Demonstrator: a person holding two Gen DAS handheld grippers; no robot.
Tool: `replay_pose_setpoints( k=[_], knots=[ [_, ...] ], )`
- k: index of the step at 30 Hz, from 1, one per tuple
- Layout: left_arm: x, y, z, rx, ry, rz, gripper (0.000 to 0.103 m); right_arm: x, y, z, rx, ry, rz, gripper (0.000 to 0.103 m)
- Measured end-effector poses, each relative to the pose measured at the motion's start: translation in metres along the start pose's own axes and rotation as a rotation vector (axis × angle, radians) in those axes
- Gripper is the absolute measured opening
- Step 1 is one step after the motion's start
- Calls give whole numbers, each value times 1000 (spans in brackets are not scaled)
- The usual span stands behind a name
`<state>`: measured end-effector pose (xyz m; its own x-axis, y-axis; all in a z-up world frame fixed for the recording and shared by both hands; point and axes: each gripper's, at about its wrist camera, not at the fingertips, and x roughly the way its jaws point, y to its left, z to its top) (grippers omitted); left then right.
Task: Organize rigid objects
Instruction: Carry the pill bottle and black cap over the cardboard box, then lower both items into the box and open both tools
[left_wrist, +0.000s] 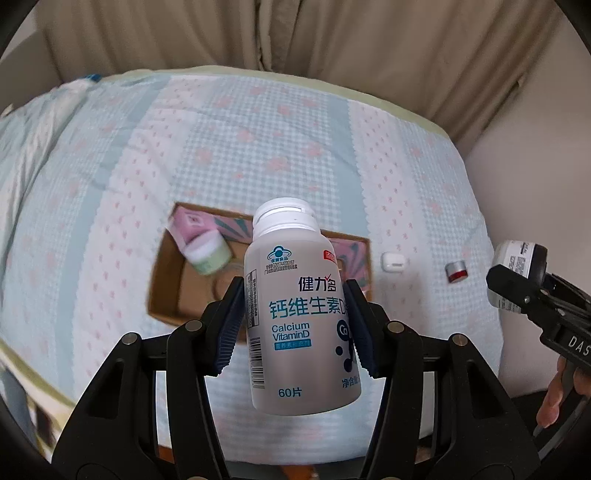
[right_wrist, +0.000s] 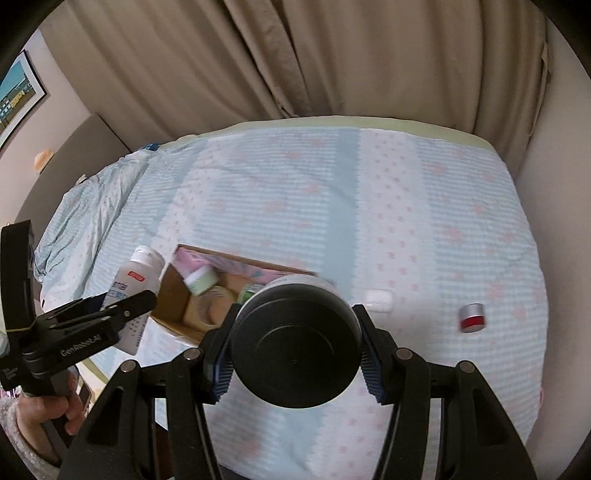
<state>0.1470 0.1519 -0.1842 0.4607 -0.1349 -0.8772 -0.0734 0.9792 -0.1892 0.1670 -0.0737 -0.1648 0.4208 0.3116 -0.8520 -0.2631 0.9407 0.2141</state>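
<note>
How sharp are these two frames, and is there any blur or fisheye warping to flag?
Left wrist view: the calcium bottle label reads sharply, while the cardboard box behind is motion-smeared. Right wrist view: the black-lidded jar is fairly crisp, the bedspread pattern is softly blurred, and the bed edge bows with fisheye distortion.

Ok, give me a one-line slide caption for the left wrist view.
Left gripper holds a calcium vitamin D bottle above the cardboard box on the bed.
</note>
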Motion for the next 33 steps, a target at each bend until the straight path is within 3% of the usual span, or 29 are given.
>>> replay_pose_setpoints(
  k=[9,17,26,33],
  knots=[
    [39,75,15,82,80,-42,49,56,67,-1,155,55,-16,53],
    [109,109,4,162,180,-26,49,125,85,-18,245,153,-63,53],
    [169,117,-10,217,235,-14,49,209,73,-44,277,275,-127,53],
    [172,100,-14,353,235,15,50,238,65,-57,356,334,-105,53]
  ],
)
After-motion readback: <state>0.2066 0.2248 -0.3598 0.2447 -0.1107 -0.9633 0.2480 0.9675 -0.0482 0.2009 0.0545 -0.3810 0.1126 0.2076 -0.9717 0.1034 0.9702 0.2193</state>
